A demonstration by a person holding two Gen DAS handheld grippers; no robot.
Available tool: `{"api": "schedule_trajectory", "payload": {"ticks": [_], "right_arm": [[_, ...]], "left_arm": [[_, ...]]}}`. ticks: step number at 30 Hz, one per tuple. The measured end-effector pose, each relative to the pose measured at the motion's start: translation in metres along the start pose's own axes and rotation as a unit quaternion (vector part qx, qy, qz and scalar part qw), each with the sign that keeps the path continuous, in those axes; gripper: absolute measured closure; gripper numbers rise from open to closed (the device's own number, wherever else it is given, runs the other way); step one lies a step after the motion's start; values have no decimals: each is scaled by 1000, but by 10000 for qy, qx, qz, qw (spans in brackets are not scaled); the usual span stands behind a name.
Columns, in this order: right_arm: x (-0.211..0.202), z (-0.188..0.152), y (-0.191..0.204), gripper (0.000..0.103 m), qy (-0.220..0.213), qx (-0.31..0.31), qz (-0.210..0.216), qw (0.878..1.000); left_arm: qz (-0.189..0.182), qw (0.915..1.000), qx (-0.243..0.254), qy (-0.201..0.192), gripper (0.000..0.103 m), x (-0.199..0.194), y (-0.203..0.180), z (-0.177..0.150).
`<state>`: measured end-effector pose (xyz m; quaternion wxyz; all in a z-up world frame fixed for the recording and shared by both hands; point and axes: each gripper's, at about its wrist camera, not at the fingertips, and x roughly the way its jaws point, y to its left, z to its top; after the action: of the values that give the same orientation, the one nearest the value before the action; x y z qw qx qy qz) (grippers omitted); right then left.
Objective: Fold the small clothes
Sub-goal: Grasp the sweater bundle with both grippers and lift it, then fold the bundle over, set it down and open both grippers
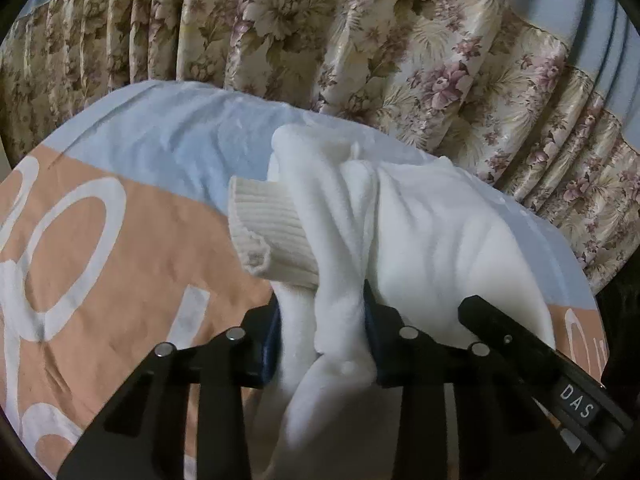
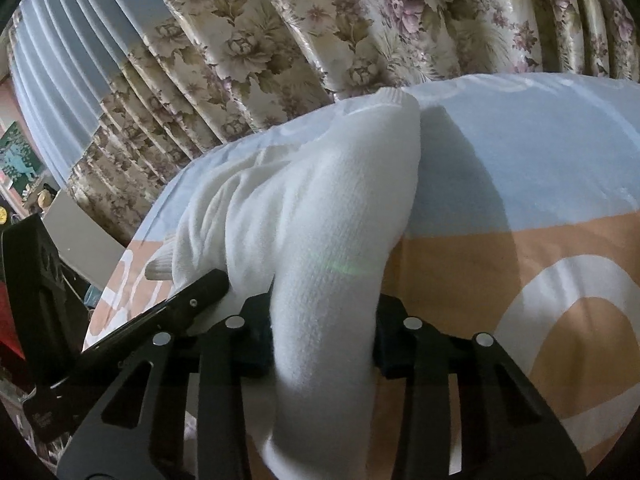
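White letters "DAS" read on a small black label plate (image 1: 576, 400) fixed to the black tool body at the left wrist view's lower right. Large white lettering on the peach-and-blue bedsheet (image 1: 120, 280) is only partly legible.

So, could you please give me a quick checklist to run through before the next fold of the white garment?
1. Left gripper shut on the garment: ok, cloth bunched between its fingers.
2. Right gripper shut on the garment: ok.
3. Ribbed cuff free of both grippers: ok, it hangs loose to the left.
4. Cloth flat between the grips: not ok, it is wrinkled and bunched.
5. Bedspread under the garment smooth: ok, only light creases.
6. Garment clear of the curtain: cannot tell, its far edge lies close to it.
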<state>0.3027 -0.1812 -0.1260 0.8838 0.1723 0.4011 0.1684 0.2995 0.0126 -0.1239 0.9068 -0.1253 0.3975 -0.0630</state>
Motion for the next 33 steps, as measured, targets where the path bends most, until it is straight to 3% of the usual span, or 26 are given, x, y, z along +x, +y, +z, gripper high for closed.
{"api": "schedule_trajectory", "payload": {"ticks": [6, 11, 15, 21, 26, 28, 29, 30, 32, 33], "right_arm": [[-14, 8, 5, 68, -197, -194, -62, 9996], [-44, 21, -6, 68, -416, -444, -337, 9976], [-75, 29, -28, 68, -511, -640, -606, 9948], [-129, 27, -95, 68, -541, -620, -1110, 9904], [-150, 1, -163, 67, -184, -323, -1320, 9906], [-153, -14, -179, 66, -103, -239, -1308, 9911], [-154, -19, -182, 65, -103, -221, -1284, 9914], [-154, -22, -181, 64, -114, -228, -1263, 9917], [-155, -25, -180, 62, -163, -206, -1266, 9916], [-155, -26, -180, 61, -172, -181, -1279, 9915]], "left_arm": [[-152, 9997, 146, -104, 70, -11, -21, 3], [-353, 9988, 324, -113, 70, -15, -64, 4], [-604, 9971, 455, -36, 70, -14, -119, -4], [-779, 9943, 644, 332, 69, 5, -201, -40], [-583, 9932, 912, 420, 68, 7, -240, -74], [-363, 9932, 1035, 377, 61, 8, -243, -78], [-277, 9937, 1018, 385, 50, 8, -240, -78], [-129, 9945, 968, 384, 31, 11, -234, -77], [7, 9959, 820, 383, 16, 13, -220, -74], [6, 9959, 795, 422, 13, 16, -212, -72]]}}
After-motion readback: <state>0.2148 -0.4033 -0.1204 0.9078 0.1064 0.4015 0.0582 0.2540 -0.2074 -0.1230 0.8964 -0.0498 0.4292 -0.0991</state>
